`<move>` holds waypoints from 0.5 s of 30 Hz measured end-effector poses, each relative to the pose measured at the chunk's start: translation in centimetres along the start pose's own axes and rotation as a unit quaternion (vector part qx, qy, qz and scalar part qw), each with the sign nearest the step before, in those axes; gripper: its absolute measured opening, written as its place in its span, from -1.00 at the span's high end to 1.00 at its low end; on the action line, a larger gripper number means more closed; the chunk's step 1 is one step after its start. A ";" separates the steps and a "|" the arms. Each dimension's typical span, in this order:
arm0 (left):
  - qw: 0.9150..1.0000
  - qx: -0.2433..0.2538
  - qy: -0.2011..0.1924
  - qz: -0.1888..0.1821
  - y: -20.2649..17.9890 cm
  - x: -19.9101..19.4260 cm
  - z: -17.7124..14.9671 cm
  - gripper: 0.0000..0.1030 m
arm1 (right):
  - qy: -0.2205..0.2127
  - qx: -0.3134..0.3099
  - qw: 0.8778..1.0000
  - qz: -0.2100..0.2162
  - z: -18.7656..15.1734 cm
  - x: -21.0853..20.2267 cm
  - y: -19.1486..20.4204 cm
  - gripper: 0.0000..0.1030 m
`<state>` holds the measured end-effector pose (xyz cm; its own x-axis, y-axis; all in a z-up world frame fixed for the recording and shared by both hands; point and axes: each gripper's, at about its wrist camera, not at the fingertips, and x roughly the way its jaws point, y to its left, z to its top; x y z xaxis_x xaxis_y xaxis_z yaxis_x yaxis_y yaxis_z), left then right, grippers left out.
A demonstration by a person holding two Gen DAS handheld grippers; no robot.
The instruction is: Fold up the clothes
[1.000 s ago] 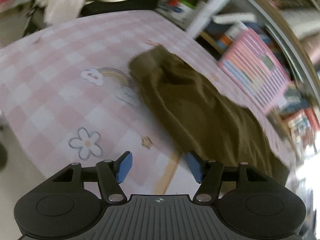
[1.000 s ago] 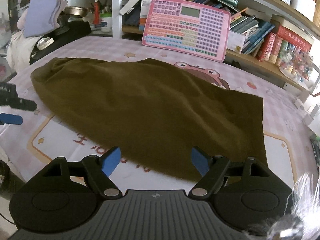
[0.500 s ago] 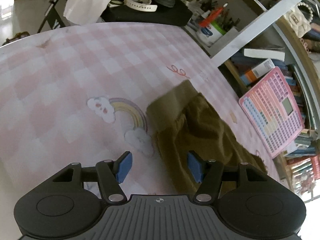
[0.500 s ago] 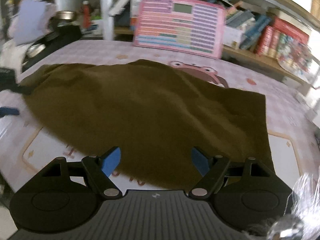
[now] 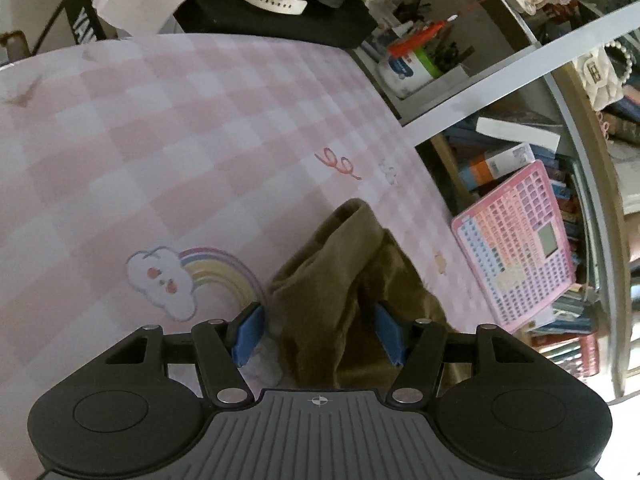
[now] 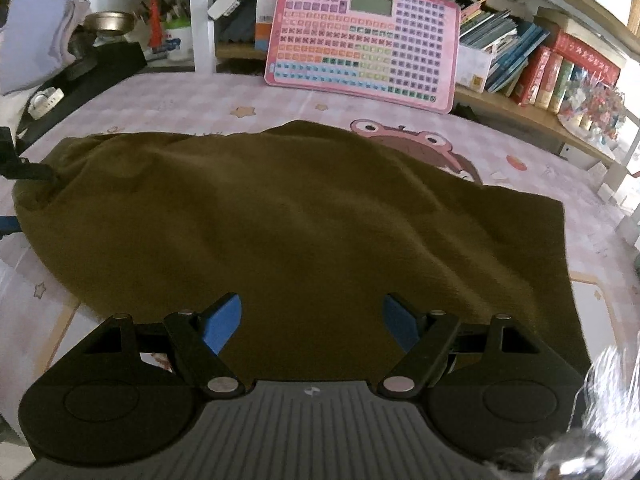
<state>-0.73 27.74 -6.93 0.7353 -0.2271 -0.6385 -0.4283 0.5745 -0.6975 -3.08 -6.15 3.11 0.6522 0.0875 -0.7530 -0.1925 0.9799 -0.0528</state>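
An olive-brown garment (image 6: pixel 304 216) lay spread flat across a pink checked tablecloth (image 5: pixel 168 152), broad and softly wrinkled. Its right edge ran straight with a squared corner, while its left end narrowed and bunched into raised folds (image 5: pixel 340 280). What kind of garment it was could not be told.

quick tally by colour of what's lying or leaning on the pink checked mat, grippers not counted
olive-brown: 1, the garment spread across the mat
pink: 1, the keyboard toy leaning at the mat's far edge
total: 2
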 end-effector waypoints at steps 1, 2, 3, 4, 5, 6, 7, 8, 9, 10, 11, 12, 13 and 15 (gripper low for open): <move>1.000 -0.003 0.001 -0.004 0.0 0.2 0.2 -0.18 | 0.004 0.004 1.000 0.001 0.4 0.4 0.4 -0.44; 1.000 -0.006 0.003 -0.006 0.0 0.4 0.4 -0.18 | 0.007 0.008 1.000 0.003 0.7 0.8 0.9 -0.44; 1.000 -0.008 0.004 -0.007 0.0 0.5 0.5 -0.18 | 0.008 0.012 1.000 0.006 1.1 1.1 1.3 -0.44; 1.000 -0.009 0.006 -0.008 -0.1 0.6 0.6 -0.18 | 0.009 0.013 1.000 0.008 1.4 1.5 1.8 -0.44; 1.000 -0.010 0.007 -0.009 -0.1 0.7 0.7 -0.18 | 0.009 0.009 1.000 0.009 1.7 1.8 2.4 -0.44; 1.000 -0.010 0.008 -0.009 -0.1 0.7 0.7 -0.18 | 0.009 0.003 1.000 0.008 1.9 2.1 2.9 -0.43; 1.000 -0.013 0.009 -0.011 0.0 0.7 0.8 -0.18 | 0.005 -0.001 1.000 0.005 2.1 2.4 3.3 -0.43; 1.000 -0.016 0.011 -0.012 0.1 0.7 0.7 -0.18 | -0.004 -0.002 1.000 0.001 2.5 2.6 3.6 -0.43; 1.000 -0.019 0.013 -0.013 0.2 0.6 0.7 -0.18 | -0.011 0.000 1.000 -0.005 3.0 2.9 3.9 -0.43; 0.999 -0.025 0.017 -0.014 0.3 0.5 0.6 -0.18 | -0.017 0.004 1.000 -0.011 3.6 3.3 4.1 -0.43; 0.999 -0.030 0.022 -0.015 0.4 0.4 0.7 -0.18 | -0.022 0.008 1.000 -0.014 4.2 3.7 4.2 -0.43; 0.999 -0.030 0.028 -0.015 0.4 0.3 0.5 -0.18 | -0.024 0.012 1.000 -0.015 4.9 4.3 4.4 -0.43; 0.999 -0.028 0.034 -0.014 0.3 0.2 0.3 -0.19 | -0.025 0.015 0.999 -0.016 5.5 5.0 4.7 -0.43; 0.999 -0.018 0.039 -0.019 0.1 0.4 -0.1 -0.21 | -0.020 0.011 1.000 -0.015 6.2 6.1 5.3 -0.43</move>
<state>-0.59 27.67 -7.29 0.7087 -0.3090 -0.6343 -0.4209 0.5364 -0.7315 4.45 0.68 2.32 0.6859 0.0642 -0.7248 -0.1557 0.9860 -0.0600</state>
